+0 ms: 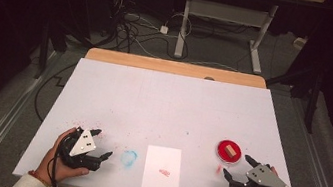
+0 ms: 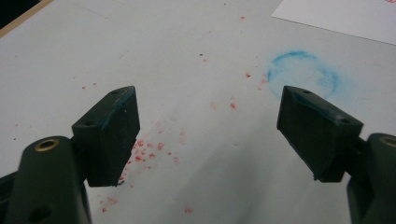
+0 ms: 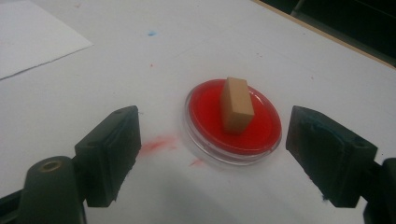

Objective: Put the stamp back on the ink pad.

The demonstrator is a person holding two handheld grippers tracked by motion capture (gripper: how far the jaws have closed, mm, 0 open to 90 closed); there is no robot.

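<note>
So the big white table [image 1: 167, 109] has a sheet of paper [image 1: 162, 171] near the front middle with a small red mark on it, and a faint blue ring smudge [image 1: 129, 158] just left of that. Red specks are scattered near the left gripper [image 1: 100, 143], which sits at front left with jaws spread wide and nothing between them.

The right gripper [image 1: 237, 166] is at front right, jaws also wide and empty, pointed at a red dish [image 3: 233, 122] just ahead. A little tan block [image 3: 237, 105] stands upright in the middle of the dish.

My guess: the block is a stamp, light and rigid, easy to tip. I'd pinch its two long sides up high, away from the wet-looking red.
</note>
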